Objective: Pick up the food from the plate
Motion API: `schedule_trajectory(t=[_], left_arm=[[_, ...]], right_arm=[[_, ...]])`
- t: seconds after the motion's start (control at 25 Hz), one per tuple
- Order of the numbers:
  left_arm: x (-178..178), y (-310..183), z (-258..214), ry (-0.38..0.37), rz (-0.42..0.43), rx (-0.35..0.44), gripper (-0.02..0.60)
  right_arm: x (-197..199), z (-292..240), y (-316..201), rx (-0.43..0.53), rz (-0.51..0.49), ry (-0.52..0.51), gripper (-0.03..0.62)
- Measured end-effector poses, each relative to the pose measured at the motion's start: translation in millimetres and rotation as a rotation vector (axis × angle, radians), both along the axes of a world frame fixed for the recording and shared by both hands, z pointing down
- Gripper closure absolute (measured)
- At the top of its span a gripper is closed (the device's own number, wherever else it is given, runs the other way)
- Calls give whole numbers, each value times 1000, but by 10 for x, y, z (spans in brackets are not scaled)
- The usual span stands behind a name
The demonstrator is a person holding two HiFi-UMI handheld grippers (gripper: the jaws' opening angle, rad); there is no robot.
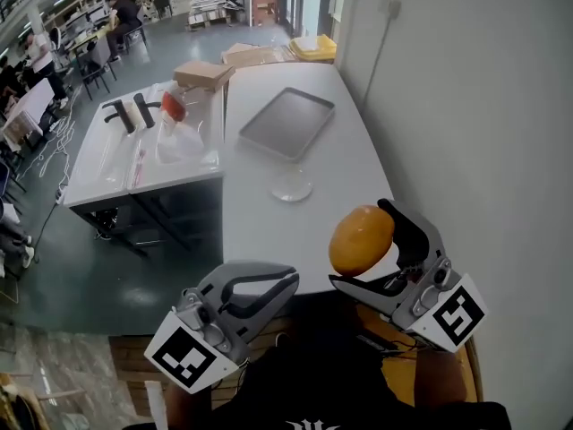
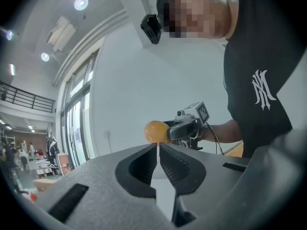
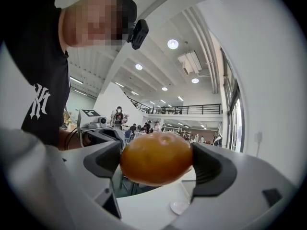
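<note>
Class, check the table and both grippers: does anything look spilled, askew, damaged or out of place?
Nothing stands out. The orange food sits squarely between the jaws of the right gripper, the left gripper is shut on nothing, and the clear plate lies flat and empty on the white table.

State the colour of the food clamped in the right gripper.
The food is orange, shading golden-brown; clearest in the right gripper view.

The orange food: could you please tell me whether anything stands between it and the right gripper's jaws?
Nothing visible does. The right gripper is shut directly on the orange food, a jaw against each side, holding it well off the plate.
</note>
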State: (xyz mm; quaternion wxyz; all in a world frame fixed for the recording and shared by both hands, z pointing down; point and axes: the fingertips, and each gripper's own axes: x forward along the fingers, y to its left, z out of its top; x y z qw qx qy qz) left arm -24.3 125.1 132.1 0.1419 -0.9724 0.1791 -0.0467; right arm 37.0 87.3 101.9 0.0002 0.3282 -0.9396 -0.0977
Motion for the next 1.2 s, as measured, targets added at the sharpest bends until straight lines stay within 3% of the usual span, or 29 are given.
schedule_trajectory(t=[0.24, 0.6, 1.2], left_arm=[[134, -128, 54, -40, 0, -20, 574], [560, -268, 32, -40, -29, -42, 574], [972, -150, 189, -36, -48, -67, 574]], right_arm=[[253, 147, -63, -55, -9, -19, 163], [785, 127, -60, -88, -47, -101, 163], [1023, 188, 11, -51, -126, -127, 163]])
